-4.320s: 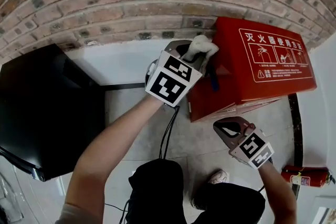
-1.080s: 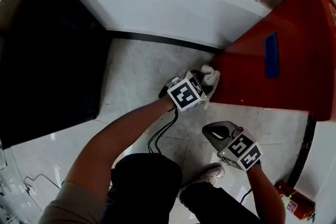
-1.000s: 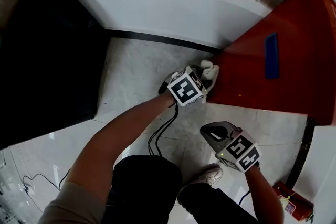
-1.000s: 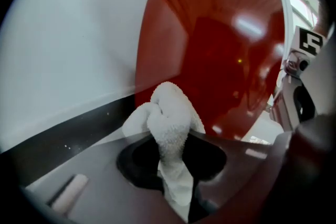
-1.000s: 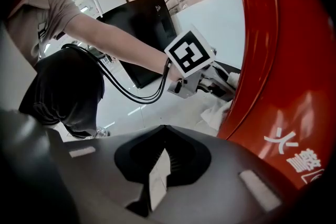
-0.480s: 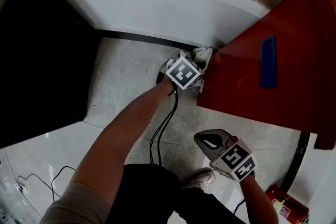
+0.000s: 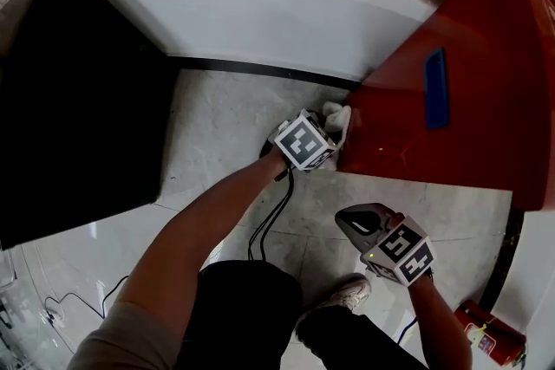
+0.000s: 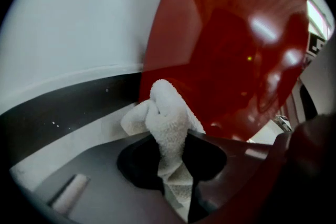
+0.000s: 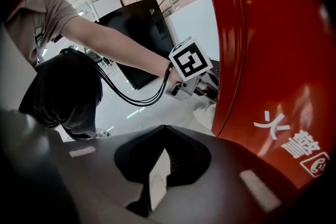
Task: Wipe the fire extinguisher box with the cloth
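Nearest you, your right gripper (image 7: 357, 223) hangs idle, jaws together on nothing. Ahead, your left gripper (image 8: 172, 157) pinches the white cloth (image 8: 167, 113), which is touching the lower left edge of the red fire extinguisher box (image 7: 451, 91). Its unwiped panel rises up and rightward from those jaws. Beyond lie the grey tiled floor (image 7: 225, 126) and the white wall (image 7: 260, 22).

Cloth (image 7: 336, 120) at box (image 7: 416, 153) left edge; cabinet (image 7: 69, 117) left; extinguisher (image 7: 491, 339) right.

Box (image 7: 460, 160) cut off rt edge; cloth (image 7: 338, 115) partly behind left gripper (image 7: 326, 134).
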Action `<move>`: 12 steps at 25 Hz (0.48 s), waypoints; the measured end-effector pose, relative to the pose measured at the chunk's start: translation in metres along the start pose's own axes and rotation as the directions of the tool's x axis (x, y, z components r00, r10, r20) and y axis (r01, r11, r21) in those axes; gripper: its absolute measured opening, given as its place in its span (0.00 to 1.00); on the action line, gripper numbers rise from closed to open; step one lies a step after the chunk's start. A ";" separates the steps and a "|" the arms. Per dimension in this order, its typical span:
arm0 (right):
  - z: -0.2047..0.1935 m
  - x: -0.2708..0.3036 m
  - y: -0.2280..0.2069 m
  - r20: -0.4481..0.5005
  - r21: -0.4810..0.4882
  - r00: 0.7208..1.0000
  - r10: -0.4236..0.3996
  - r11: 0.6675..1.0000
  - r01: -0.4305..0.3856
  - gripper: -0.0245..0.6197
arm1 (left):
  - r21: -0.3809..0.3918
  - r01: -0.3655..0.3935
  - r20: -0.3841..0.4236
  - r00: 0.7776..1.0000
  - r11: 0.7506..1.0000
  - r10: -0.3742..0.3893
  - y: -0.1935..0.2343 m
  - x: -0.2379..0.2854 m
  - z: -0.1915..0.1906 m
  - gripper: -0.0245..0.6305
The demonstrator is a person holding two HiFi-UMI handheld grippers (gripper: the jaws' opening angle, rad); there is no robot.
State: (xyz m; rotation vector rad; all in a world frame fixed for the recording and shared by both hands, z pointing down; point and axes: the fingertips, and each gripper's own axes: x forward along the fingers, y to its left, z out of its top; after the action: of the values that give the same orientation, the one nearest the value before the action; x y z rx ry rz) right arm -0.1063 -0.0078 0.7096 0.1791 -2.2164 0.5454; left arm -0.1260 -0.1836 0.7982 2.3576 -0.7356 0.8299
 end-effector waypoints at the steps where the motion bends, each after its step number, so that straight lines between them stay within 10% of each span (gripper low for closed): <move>1: 0.000 0.001 -0.002 -0.001 0.003 1.000 -0.001 1.000 0.001 0.08 | 0.001 0.021 -0.010 1.000 1.000 -0.021 -0.009 -0.002 -0.006 0.16; 12: -0.024 -0.010 -0.008 -0.104 0.059 0.995 0.007 0.998 0.000 0.08 | 0.003 0.145 -0.131 0.981 0.989 -0.143 -0.082 -0.032 -0.035 0.16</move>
State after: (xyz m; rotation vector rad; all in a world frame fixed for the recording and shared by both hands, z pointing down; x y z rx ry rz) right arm -0.0808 -0.0053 0.7185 0.1739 -2.1015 0.6094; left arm -0.1084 -0.0937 0.7756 2.3103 -0.5008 0.9172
